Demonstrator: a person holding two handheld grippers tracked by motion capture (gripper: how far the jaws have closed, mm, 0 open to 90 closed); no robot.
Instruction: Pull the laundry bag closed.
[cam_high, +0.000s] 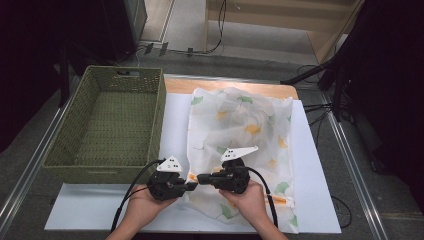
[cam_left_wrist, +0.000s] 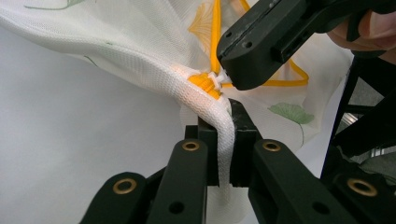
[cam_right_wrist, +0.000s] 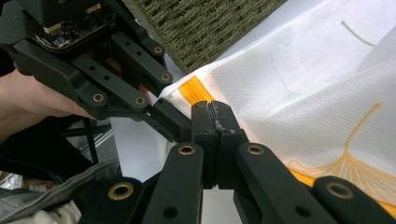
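On the white surface (cam_high: 310, 200) lies a mesh bag (cam_high: 240, 130) beside a green basket (cam_high: 107, 125). The left claw (cam_left_wrist: 219, 135) pinches the bag's edge. The right claw (cam_right_wrist: 215, 122) grips its zipper pull (cam_left_wrist: 215, 79).

Lab or recording studio setup: tabletop (cam_high: 310, 200) covered in white sheet, framed by metal rails (cam_high: 357, 175), black curtains (cam_high: 395, 75) at sides, cables (cam_high: 220, 30) run across bare floor.
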